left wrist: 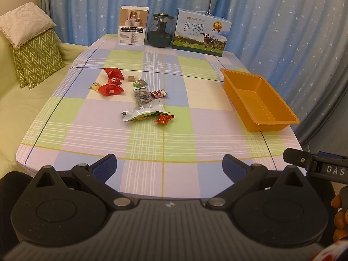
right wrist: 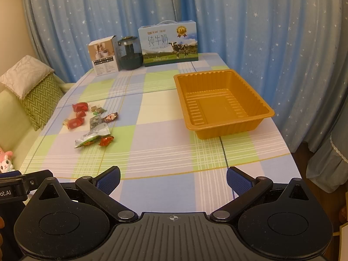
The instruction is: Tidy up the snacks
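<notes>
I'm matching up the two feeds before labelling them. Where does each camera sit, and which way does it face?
Left wrist: on the left gripper, jaws open, angled down over the table's near edge at the snack wrappers; a hand shows at the right edge.
Right wrist: on the right gripper, jaws open, angled down facing the orange tray.
Shared: checked tablecloth, tray, wrappers, milk carton, star curtain.
</notes>
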`<state>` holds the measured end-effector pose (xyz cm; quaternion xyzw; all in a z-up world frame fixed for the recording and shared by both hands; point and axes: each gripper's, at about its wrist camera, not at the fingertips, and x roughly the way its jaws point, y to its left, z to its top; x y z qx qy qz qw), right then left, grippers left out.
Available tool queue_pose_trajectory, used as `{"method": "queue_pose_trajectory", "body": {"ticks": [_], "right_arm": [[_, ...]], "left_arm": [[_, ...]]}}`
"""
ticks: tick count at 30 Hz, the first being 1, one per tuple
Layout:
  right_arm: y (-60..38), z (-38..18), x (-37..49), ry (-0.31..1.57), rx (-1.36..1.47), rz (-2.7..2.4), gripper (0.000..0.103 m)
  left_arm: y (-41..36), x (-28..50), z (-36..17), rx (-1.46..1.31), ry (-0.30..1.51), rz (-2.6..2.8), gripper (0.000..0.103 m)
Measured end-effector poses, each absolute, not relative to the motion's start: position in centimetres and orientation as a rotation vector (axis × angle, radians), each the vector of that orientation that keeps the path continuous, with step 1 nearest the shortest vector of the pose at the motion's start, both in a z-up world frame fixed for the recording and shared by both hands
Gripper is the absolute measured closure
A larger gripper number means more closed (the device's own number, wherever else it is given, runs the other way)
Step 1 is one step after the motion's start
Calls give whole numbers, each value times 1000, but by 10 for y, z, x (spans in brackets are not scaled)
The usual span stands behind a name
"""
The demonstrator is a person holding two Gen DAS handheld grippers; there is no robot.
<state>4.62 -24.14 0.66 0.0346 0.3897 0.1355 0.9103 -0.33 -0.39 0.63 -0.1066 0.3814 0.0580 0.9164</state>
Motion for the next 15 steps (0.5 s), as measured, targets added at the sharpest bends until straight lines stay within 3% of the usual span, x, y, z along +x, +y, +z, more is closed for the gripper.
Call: {"method": "queue_pose_trajectory", "body": {"ticks": [15], "right_arm": [[-242, 6, 45, 800, 76, 273, 0]], "left_arm": [[-7, -5, 8, -215, 781, 119, 0]]}}
